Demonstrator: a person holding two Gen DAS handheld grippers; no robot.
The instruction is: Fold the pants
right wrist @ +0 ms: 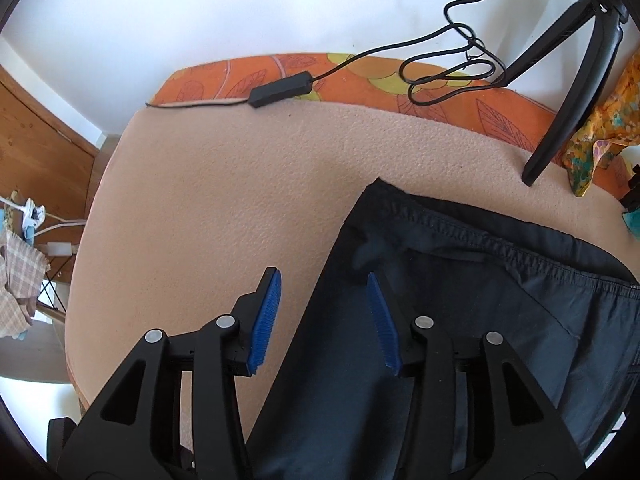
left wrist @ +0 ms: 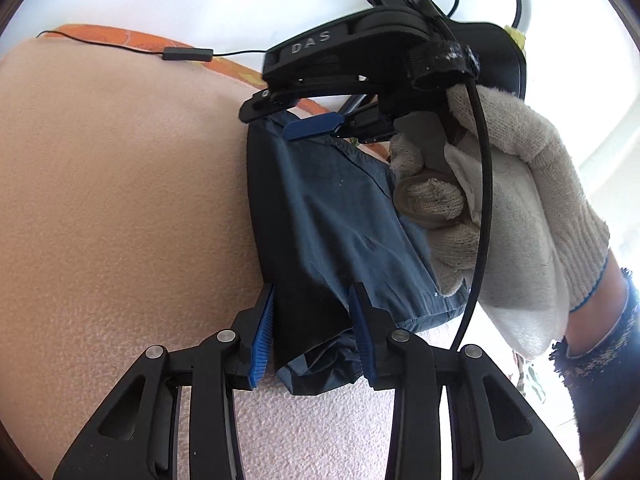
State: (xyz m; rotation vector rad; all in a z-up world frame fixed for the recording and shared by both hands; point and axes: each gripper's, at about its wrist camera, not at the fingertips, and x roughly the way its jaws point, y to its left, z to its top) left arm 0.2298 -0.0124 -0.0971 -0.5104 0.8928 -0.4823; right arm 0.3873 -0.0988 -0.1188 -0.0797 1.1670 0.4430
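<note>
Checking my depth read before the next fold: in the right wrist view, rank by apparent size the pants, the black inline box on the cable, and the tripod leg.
1. pants, largest by far, though nearest the camera.
2. tripod leg.
3. black inline box, clearly smallest.

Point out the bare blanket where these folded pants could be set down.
Free: the peach blanket left of the pants, bordered behind by the orange patterned edge and its cable box. Crowded: the right side, with the tripod leg, the floral cloth, and the gloved hand beside the pants.
</note>
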